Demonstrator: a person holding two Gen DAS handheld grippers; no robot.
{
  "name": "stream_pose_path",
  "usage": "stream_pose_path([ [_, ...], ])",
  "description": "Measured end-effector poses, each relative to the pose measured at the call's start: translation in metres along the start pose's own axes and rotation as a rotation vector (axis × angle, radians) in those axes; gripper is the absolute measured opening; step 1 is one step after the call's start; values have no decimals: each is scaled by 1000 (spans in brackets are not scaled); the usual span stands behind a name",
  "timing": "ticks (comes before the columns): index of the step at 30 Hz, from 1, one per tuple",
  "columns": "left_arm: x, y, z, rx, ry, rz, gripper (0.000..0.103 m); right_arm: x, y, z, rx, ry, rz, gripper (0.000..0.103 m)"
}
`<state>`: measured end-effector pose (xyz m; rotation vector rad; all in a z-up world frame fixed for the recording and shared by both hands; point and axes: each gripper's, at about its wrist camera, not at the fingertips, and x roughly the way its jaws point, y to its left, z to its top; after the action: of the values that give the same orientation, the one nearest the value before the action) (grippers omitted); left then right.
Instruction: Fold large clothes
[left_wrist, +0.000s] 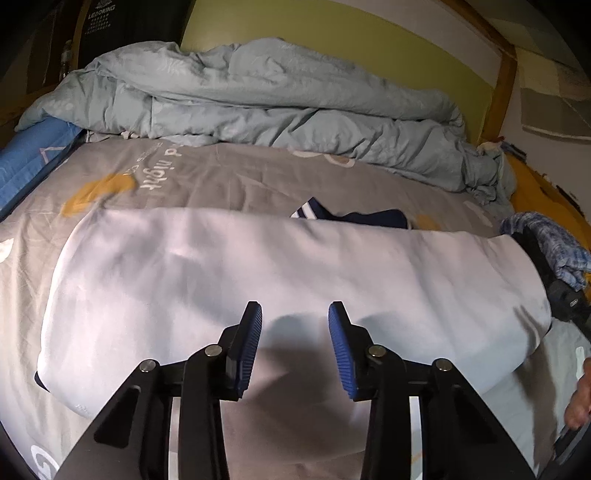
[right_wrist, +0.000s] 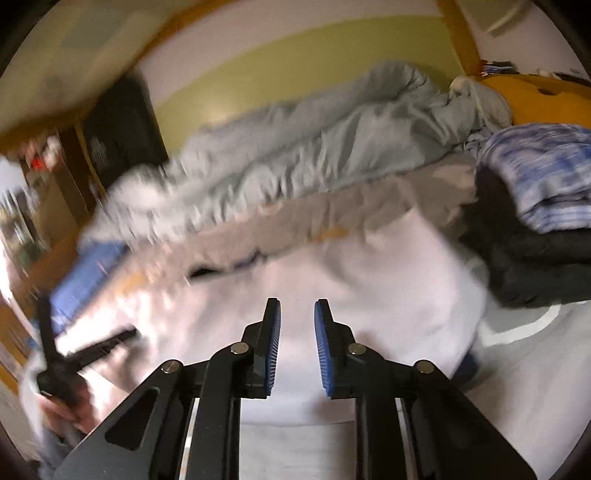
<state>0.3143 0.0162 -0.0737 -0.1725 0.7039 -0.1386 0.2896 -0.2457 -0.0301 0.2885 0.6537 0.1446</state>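
Note:
A large white garment (left_wrist: 258, 266) lies spread across the grey printed bedsheet (left_wrist: 221, 173), its far edge folded over. A navy part with white stripes (left_wrist: 354, 216) peeks out behind it. My left gripper (left_wrist: 295, 321) hovers over the garment's near edge, jaws apart, nothing between the blue pads. In the blurred right wrist view the same white garment (right_wrist: 369, 277) lies ahead of my right gripper (right_wrist: 297, 317), whose pads stand a narrow gap apart with no cloth between them. The left gripper (right_wrist: 74, 354) shows as a dark blur at lower left.
A crumpled pale blue duvet (left_wrist: 258, 99) fills the back of the bed against the green wall. A stack of folded clothes (right_wrist: 535, 184), blue plaid on dark, sits at the right. A blue mat (left_wrist: 29, 166) lies at the left edge. A hand (left_wrist: 580, 398) shows at the right border.

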Motion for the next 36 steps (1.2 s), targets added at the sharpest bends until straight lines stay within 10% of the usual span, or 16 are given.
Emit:
stream_pose_path([
  [6,4,-2,-4,10,24,12,40,69,-1,-33,-57,263,-89,8],
  [19,18,4,-2,9,44,42,40,96,18,32,4,294,-56,10],
  [30,21,3,-2,9,52,39,40,181,-5,39,55,379,-86,1],
  [36,21,4,-2,12,55,41,40,146,0,20,10,365,-89,1],
])
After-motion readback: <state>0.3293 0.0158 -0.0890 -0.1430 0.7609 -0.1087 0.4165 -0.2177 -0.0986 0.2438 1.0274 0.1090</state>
